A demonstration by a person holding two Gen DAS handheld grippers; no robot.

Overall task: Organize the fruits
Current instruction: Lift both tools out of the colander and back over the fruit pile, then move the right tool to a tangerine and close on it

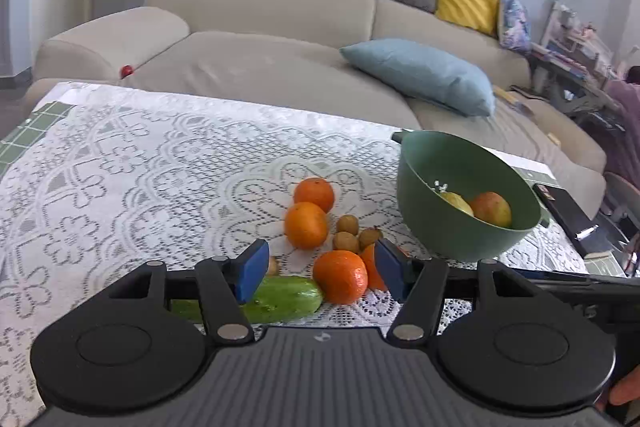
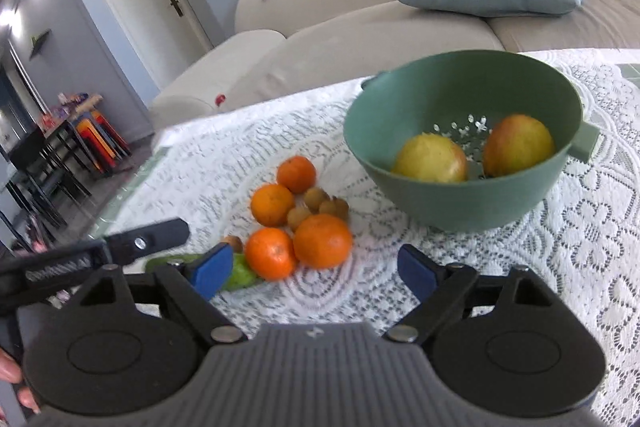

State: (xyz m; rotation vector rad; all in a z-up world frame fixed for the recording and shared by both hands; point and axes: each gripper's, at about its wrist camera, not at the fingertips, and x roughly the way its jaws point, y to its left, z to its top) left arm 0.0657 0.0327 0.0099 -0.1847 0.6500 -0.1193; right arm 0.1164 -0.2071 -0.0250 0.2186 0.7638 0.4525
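1. Left gripper (image 1: 320, 267) has its jaws apart, empty, around the nearest orange (image 1: 340, 276) without touching it; right gripper (image 2: 316, 273) is open too, holding nothing.
2. Four oranges, the small brown fruits (image 1: 347, 225) and a cucumber (image 1: 280, 297) lie on the lace cloth (image 1: 120, 167), near the green bowl (image 1: 432, 227), which holds two apples (image 2: 430, 157).
3. I'd centre the pads on that orange's widest part.
4. I'd squeeze gently; it could roll into its neighbour.

Bare lace tablecloth (image 2: 560, 247) lay open between the right gripper (image 2: 316, 273) and the green bowl (image 2: 472, 203), while the oranges (image 2: 322, 241), small brown fruits (image 2: 320, 207) and cucumber (image 1: 280, 297) crowded the left side.
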